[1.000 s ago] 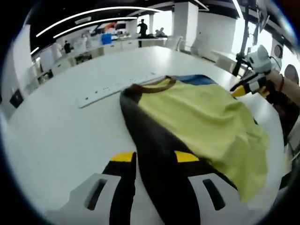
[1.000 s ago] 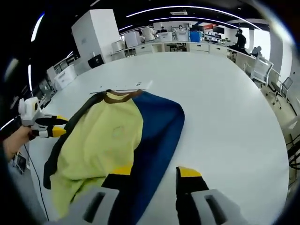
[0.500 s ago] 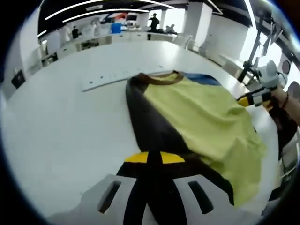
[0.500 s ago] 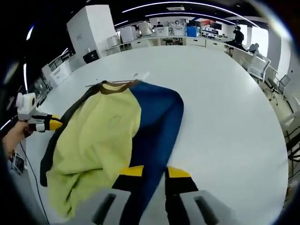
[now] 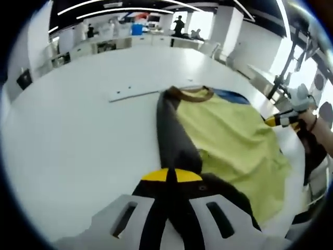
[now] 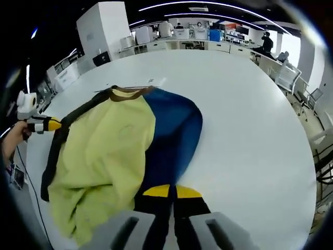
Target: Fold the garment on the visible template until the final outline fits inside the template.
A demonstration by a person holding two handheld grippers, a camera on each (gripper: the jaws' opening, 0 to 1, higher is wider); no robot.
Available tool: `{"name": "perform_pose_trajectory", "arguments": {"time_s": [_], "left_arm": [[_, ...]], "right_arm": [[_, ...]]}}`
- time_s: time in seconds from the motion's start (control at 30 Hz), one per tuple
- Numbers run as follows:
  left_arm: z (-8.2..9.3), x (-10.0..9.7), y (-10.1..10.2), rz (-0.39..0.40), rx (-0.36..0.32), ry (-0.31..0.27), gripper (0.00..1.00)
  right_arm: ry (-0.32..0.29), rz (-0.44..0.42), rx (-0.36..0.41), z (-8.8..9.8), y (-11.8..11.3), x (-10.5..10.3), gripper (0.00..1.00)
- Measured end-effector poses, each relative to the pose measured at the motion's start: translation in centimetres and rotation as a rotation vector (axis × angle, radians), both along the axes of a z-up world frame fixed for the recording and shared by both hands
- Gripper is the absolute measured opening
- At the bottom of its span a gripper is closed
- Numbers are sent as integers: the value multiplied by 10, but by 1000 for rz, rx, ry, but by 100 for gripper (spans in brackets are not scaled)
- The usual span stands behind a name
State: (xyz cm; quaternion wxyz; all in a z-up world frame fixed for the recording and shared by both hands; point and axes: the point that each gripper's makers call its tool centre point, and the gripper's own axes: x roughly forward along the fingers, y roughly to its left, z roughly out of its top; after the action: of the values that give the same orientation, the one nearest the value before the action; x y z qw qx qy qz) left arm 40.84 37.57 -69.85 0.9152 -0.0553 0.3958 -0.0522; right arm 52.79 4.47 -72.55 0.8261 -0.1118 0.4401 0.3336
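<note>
The left gripper view looked from low and close over the near edge of the white table (image 5: 67,156), along the shirt (image 5: 229,140) toward its collar and the far edge. The right gripper view looked from the same near edge, close over the shirt (image 6: 104,156). Both views shared the shirt and the far office. Each view showed the other gripper at the shirt's opposite side.

Bright, even illumination from ceiling strip lights (image 5: 119,6) and daylit windows (image 5: 304,57), which glare white; fisheye curvature bends the edges, slightly soft near the jaws.
</note>
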Motion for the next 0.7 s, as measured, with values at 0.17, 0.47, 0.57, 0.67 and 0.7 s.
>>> {"name": "perform_pose_trajectory", "arguments": {"time_s": [0.17,0.47,0.57,0.67,0.7], "left_arm": [[-6,3,13,2,42,15,0],[-10,10,23,-35,124,37,0],[-9,10,23,-70,142,37,0],[-8,9,23,-101,144,38,0],[-8,9,23,-114,141,39,0]], "right_arm": [[-2,6,-7,3,-4,-1,0],[-6,-1,-36,3,-18,2,0],[-13,-5,-51,3,-23,6,0],[-16,-9,-60,3,-28,10,0],[-19,-11,-62,3,-29,11,0]]}}
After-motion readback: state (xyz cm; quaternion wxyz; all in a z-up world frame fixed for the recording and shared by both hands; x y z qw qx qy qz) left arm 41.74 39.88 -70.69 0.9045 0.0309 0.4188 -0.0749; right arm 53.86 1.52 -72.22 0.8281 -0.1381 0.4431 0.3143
